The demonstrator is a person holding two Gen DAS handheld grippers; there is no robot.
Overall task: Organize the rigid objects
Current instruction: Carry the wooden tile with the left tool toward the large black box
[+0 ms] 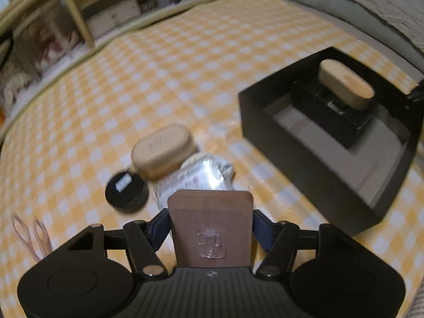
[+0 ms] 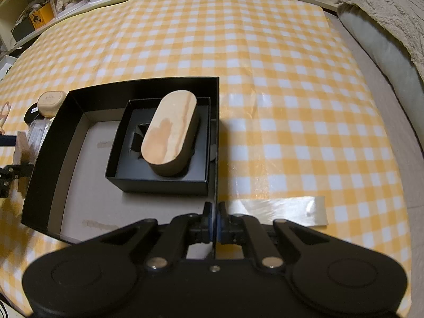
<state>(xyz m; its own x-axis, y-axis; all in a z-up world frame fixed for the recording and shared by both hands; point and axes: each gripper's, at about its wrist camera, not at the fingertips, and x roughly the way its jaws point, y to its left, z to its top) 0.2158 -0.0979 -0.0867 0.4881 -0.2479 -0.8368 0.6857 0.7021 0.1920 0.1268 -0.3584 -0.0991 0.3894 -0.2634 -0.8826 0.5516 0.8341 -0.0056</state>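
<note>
Yellow-and-white checked cloth (image 2: 265,53) covers the surface, with cluttered shelves (image 1: 53,26) behind it and a grey blanket (image 2: 384,8) at the right edge.

Far left in the left wrist view, a pair of pale scissors (image 1: 31,235) lies on the cloth. Next comes a small round black tin (image 1: 126,190), touching a tan oval case (image 1: 161,153) (its lid lettering is too blurred to read). Just right of these sits a crinkled clear plastic packet (image 1: 201,177). The left gripper (image 1: 210,228) is clamped on a flat brown wooden block (image 1: 210,220) with a clear plastic hook stuck to its face; the block stands upright between the blue pads (image 1: 159,228), just in front of the packet.

Further right is a large open black box (image 2: 39,185) with a grey floor. Inside it, towards the right wall, sits a smaller black box (image 2: 159,182), and a second tan oval case (image 2: 169,129) rests tilted in that one.

The right gripper (image 2: 214,222) has its jaws together, pinching the big box's thin right wall near the front corner. A strip of clear tape (image 2: 286,209) lies on the cloth just to its right.
</note>
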